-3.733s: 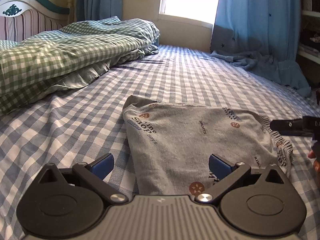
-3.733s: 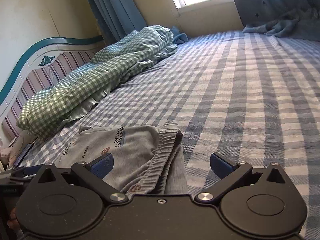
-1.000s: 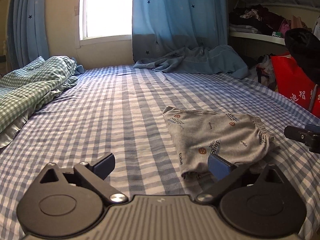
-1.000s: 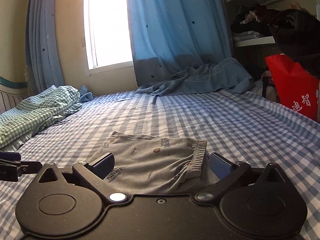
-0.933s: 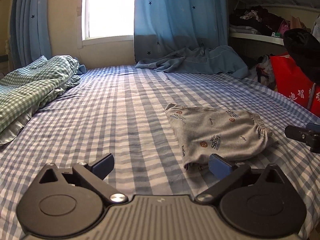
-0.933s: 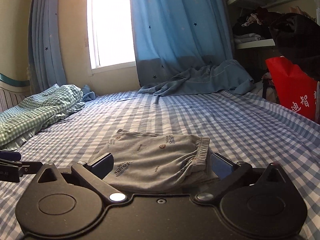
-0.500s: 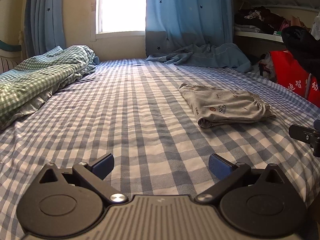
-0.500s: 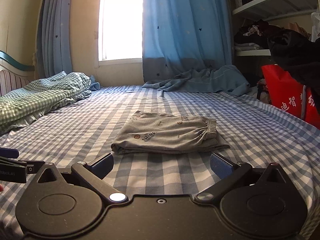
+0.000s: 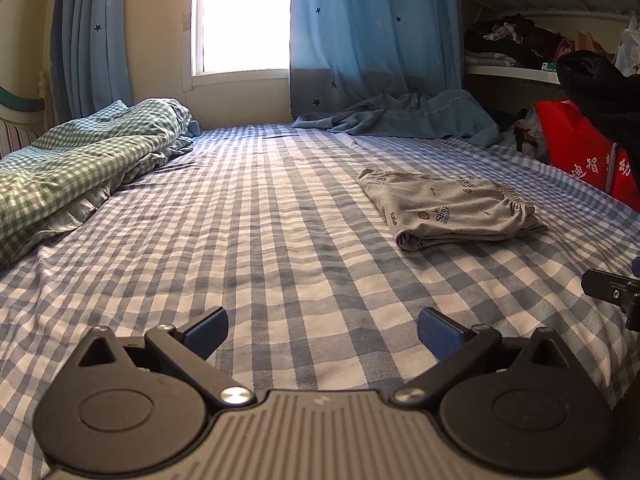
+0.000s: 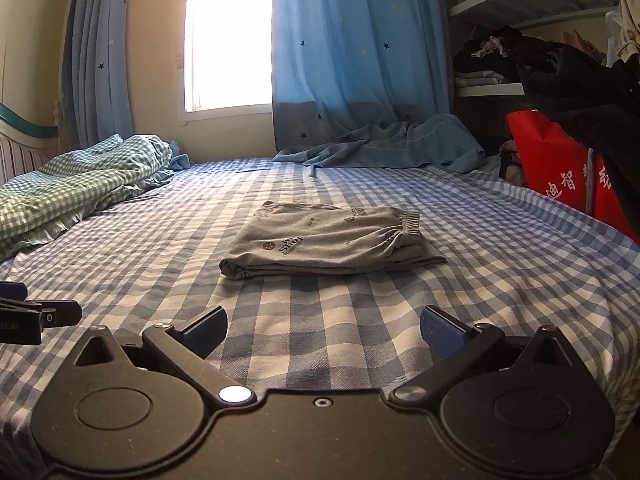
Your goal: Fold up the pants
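The grey printed pants (image 9: 448, 208) lie folded in a flat bundle on the blue checked bed (image 9: 280, 240), waistband to the right. In the right wrist view the pants (image 10: 328, 242) lie straight ahead, well beyond the fingers. My left gripper (image 9: 322, 328) is open and empty, low over the sheet, with the pants far off to its front right. My right gripper (image 10: 324, 330) is open and empty, pulled back from the pants. Part of the other gripper shows at the edge of each view: (image 9: 612, 288) in the left, (image 10: 36, 314) in the right.
A crumpled green checked quilt (image 9: 80, 160) lies along the left of the bed by the headboard. A blue curtain (image 9: 372, 40) and a heap of blue cloth (image 9: 400, 120) are at the far end. Shelves with clothes (image 9: 540, 44) and a red bag (image 9: 584, 160) stand on the right.
Both grippers have drawn back from the folded pants, which now lie farther away on the bed. Both grippers stay open and empty.
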### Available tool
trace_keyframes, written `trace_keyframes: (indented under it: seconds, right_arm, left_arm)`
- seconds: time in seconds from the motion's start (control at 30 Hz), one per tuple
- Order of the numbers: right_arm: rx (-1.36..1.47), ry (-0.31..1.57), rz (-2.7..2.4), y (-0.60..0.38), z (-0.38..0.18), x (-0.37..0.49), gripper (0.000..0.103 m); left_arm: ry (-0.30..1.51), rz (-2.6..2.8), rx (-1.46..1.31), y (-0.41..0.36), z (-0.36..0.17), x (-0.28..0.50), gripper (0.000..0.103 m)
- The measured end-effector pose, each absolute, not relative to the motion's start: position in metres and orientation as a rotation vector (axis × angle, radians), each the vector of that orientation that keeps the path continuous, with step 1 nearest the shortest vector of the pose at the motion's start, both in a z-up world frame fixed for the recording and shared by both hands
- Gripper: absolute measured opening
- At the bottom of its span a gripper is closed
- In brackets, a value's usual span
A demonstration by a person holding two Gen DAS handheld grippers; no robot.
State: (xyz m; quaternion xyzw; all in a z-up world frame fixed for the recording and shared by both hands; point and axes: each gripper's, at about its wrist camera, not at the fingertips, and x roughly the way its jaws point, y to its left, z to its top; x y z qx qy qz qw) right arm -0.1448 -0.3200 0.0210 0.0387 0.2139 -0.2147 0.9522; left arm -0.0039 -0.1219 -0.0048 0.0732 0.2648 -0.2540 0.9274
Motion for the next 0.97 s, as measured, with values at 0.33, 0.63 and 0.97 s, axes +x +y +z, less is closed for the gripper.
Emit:
trace_keyframes:
  seconds: [0.33, 0.63, 0.97]
  right_arm:
    - [0.095, 0.439, -0.437, -0.3231, 0.0201, -0.1462, 0.102]
    - [0.098, 0.441, -0.434, -0.3236, 0.0185, -0.145, 0.102]
    - [0.1, 0.452, -0.431, -0.3263, 0.0161, -0.141, 0.102]
  left_arm:
    - [0.546, -0.536, 0.152, -0.1241, -0.0051, -0.0055, 0.102]
    - [0.539, -0.54, 0.157, -0.1258, -0.0063, -0.0047, 0.103]
    - [0.542, -0.517, 0.17, -0.1289, -0.0122, 0.0035, 0.103]
